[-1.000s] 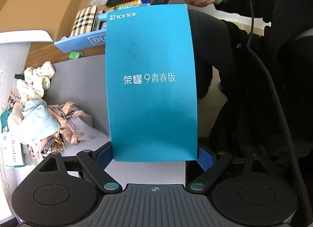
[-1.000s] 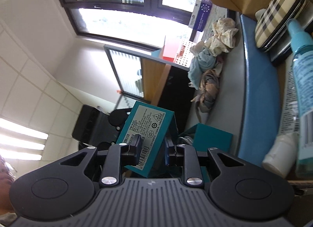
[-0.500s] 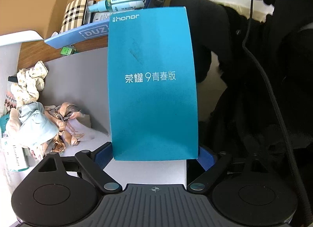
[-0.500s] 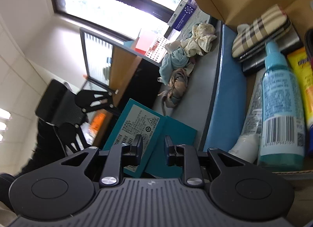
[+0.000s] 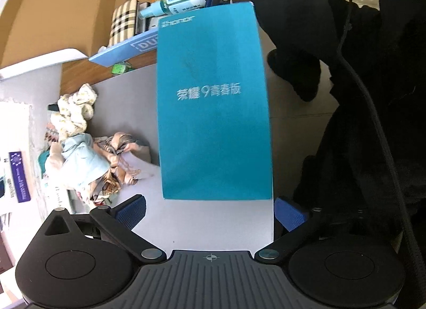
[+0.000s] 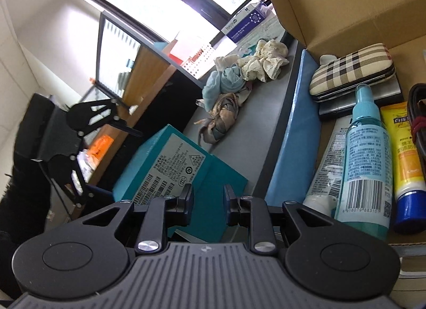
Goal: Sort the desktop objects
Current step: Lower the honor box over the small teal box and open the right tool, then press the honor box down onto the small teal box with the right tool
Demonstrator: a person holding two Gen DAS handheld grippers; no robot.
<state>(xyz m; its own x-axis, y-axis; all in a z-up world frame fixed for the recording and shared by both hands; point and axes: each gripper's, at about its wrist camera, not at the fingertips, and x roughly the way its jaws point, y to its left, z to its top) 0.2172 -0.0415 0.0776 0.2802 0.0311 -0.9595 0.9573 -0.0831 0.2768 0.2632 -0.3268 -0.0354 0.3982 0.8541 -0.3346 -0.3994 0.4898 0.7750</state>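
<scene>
Left wrist view shows my biggest worry: the teal phone box [image 5: 213,106] lies along the right edge of the grey desk [image 5: 127,112], and my left gripper [image 5: 210,213], fingers spread wide just behind its near end, holds nothing, so a careless nudge could tip it off. At its far end my right gripper [image 6: 207,201] sits narrowly parted; I cannot tell whether it grips, and the spray bottle [image 6: 366,154] in the cardboard box [image 6: 346,3] stands close enough to clip.

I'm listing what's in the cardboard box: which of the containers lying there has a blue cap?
The yellow tube, farthest right in the right wrist view. Its cap is dark blue; the teal spray bottle beside it has a light teal nozzle, and the white tube has a white cap.
</scene>
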